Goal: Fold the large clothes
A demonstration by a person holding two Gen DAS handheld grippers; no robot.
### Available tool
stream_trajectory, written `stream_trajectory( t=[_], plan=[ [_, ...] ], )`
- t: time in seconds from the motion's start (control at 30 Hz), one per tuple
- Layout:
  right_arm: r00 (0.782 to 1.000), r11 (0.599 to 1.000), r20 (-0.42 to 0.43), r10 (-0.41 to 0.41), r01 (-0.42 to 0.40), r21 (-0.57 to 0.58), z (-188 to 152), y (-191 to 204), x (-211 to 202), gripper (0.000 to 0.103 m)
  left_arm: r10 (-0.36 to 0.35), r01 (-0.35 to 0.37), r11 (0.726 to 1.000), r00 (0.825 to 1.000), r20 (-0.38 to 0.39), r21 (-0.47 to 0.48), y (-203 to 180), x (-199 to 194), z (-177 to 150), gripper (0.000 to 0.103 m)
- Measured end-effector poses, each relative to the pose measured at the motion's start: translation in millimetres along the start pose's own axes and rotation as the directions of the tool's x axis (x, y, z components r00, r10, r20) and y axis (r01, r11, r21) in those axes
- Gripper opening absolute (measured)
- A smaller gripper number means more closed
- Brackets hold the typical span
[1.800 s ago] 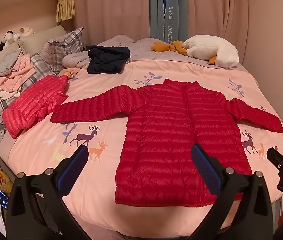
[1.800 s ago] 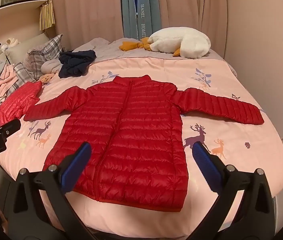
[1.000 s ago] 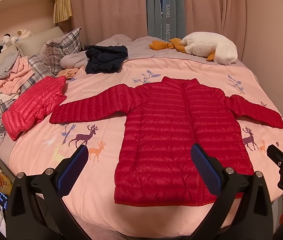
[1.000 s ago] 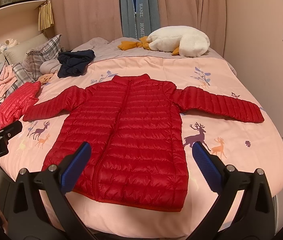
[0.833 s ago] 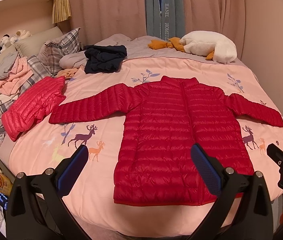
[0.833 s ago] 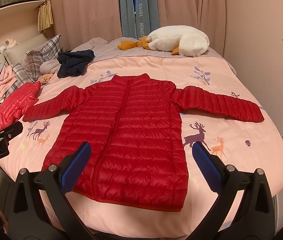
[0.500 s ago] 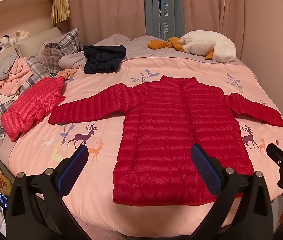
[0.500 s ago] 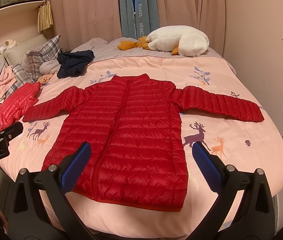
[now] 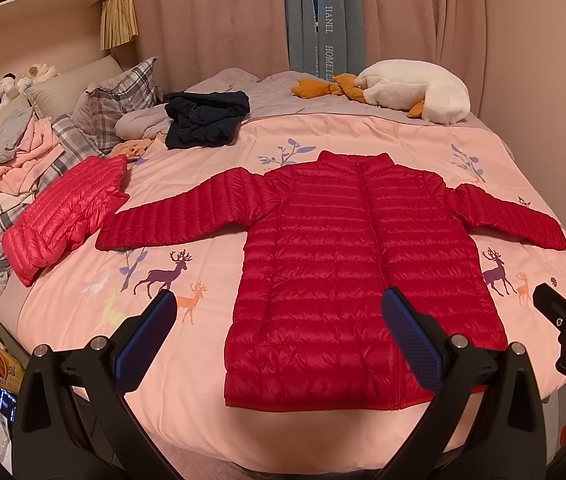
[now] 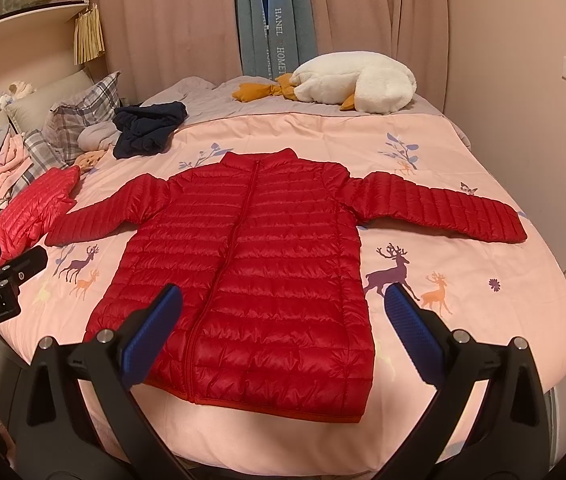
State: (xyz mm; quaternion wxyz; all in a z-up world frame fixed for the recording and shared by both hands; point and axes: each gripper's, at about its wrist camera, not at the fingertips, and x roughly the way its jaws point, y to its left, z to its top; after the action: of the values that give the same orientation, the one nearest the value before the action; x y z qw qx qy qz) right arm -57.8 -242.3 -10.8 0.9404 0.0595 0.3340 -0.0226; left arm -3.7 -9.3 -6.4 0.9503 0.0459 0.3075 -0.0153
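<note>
A red quilted down jacket (image 9: 359, 260) (image 10: 251, 264) lies flat on the pink deer-print bedspread (image 9: 187, 348), zipped, collar toward the far side, both sleeves spread out sideways. My left gripper (image 9: 279, 328) hovers open above the near bed edge, its blue pads wide apart in front of the jacket's hem. My right gripper (image 10: 283, 324) is open too, held over the hem, nothing between its fingers. Each gripper's tip shows at the edge of the other's view.
A folded pinkish-red down jacket (image 9: 63, 216) rests at the left of the bed. A dark navy garment (image 9: 207, 120), plaid pillows (image 9: 119, 100), a pile of clothes (image 9: 15, 152) and a white goose plush (image 9: 415, 92) sit at the far side. A wall is close on the right.
Both views have drifted very slightly; the jacket and both open grippers stay as they were.
</note>
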Motion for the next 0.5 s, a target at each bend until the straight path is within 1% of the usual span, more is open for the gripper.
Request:
stream_trajectory(
  t=[0.43, 0.5],
  plan=[
    [1.000, 1.000, 0.000, 0.002, -0.002, 0.005, -2.5, -2.1, 0.2, 0.101, -0.002, 0.002, 1.000, 1.000, 0.021, 0.005, -3.5, -2.1, -0.1, 0.102],
    [1.000, 1.000, 0.001, 0.009, -0.009, 0.006, -2.7, -3.6, -0.1, 0.101, -0.016, 0.016, 1.000, 1.000, 0.027, -0.014, -1.7, -1.7, 0.5, 0.102]
  ],
)
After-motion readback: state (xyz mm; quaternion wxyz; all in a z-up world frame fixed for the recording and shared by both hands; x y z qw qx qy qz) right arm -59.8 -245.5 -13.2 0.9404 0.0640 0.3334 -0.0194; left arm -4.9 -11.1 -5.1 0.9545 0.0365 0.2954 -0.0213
